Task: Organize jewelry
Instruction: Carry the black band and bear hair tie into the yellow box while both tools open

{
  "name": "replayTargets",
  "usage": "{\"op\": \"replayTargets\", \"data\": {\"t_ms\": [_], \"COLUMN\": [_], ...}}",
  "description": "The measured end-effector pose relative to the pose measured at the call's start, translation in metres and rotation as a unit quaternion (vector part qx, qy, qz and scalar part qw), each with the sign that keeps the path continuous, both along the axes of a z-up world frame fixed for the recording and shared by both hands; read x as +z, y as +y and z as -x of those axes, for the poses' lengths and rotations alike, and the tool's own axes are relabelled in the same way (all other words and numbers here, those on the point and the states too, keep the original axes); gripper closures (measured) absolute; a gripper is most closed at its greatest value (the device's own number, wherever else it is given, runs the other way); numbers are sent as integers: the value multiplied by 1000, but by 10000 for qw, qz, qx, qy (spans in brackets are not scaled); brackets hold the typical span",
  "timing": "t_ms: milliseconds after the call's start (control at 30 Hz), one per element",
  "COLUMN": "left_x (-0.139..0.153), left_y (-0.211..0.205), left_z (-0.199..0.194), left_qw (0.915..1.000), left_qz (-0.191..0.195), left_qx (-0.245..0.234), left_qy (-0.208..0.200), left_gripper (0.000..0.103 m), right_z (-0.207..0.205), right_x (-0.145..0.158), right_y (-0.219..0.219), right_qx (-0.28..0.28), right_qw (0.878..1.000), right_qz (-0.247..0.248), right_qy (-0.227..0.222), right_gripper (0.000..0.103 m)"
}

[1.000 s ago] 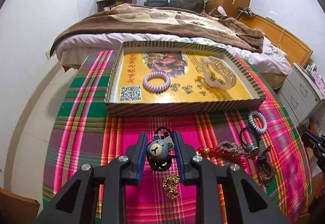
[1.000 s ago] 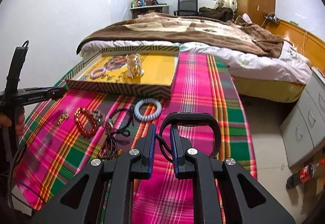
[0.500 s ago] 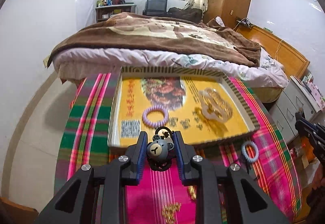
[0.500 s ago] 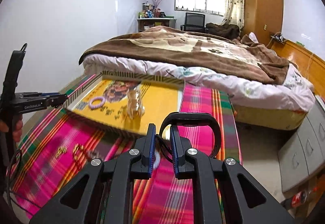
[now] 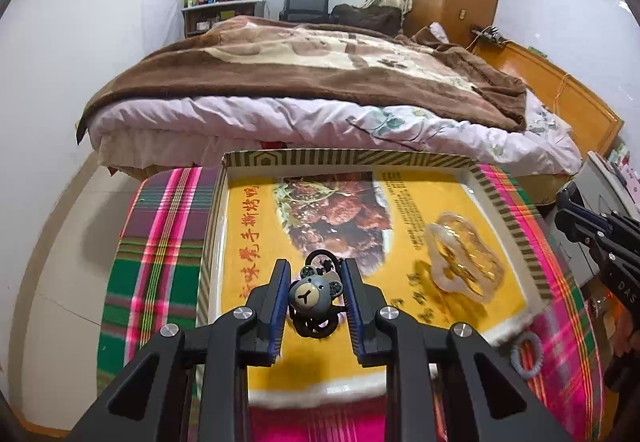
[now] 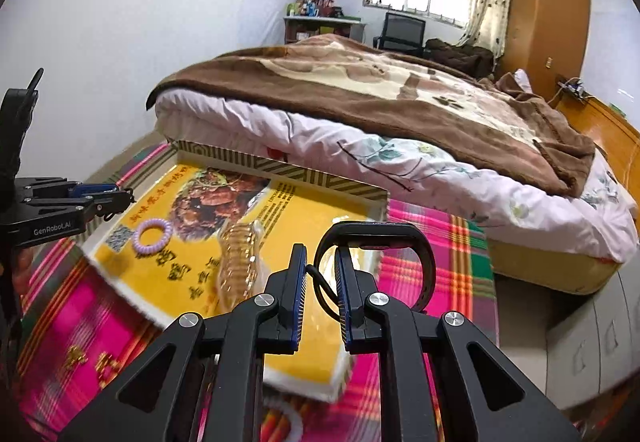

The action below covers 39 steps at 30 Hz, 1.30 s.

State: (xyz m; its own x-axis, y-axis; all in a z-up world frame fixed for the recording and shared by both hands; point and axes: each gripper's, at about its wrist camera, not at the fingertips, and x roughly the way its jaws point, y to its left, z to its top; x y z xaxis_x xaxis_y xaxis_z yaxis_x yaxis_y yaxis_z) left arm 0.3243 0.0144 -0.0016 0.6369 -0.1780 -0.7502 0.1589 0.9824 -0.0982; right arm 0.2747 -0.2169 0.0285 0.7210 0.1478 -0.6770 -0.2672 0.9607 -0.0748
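My left gripper (image 5: 315, 276) is shut on a grey bear-head hair tie (image 5: 310, 294) with black loops, held above the yellow tray (image 5: 352, 157). My right gripper (image 6: 321, 268) is shut on a black wristband (image 6: 384, 238) and holds it over the tray's (image 6: 288, 167) near right part. In the tray lie a clear bag of gold jewelry (image 5: 464, 256) and, in the right wrist view, a purple coil hair tie (image 6: 152, 236) and the same bag (image 6: 240, 262). The right gripper also shows at the right edge of the left wrist view (image 5: 600, 234).
The tray sits on a pink and green plaid cloth (image 5: 156, 226). A blue-grey coil hair tie (image 5: 527, 356) lies on the cloth right of the tray. Gold pieces (image 6: 90, 360) lie on the cloth, blurred. A bed (image 5: 312, 81) stands just behind the table. Drawers (image 6: 592, 338) stand at right.
Both grippers have risen and moved forward from the cloth to over the tray, each still holding its item. The loose jewelry on the cloth has dropped out of the left wrist view.
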Motion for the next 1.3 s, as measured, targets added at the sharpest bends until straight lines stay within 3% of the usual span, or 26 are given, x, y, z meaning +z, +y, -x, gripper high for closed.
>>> {"op": "replayTargets", "data": {"t_ms": [433, 867, 1067, 1133, 1300], "left_x": [-41, -45, -46, -47, -46], "left_y": [-7, -10, -10, -10, -11], "left_z": [-53, -60, -62, -62, -62], "left_qw": [9991, 9990, 9988, 9988, 9989], "left_qz": [-63, -174, -161, -136, -99], "left_qx": [-25, -14, -16, -17, -6], "left_qy": [413, 416, 473, 475, 450], "left_gripper": [76, 75, 66, 55, 51], "right_z": [-58, -78, -82, -83, -83], "right_x": [-38, -59, -63, -64, -63], "right_y": [16, 31, 29, 28, 30], "right_qx": [247, 449, 418, 388, 376], "right_qw": [9983, 9953, 9949, 9948, 9950], "right_qz": [186, 343, 241, 209, 298], "right_qy": [503, 784, 883, 913, 876], "right_gripper": [88, 88, 88, 87, 87]}}
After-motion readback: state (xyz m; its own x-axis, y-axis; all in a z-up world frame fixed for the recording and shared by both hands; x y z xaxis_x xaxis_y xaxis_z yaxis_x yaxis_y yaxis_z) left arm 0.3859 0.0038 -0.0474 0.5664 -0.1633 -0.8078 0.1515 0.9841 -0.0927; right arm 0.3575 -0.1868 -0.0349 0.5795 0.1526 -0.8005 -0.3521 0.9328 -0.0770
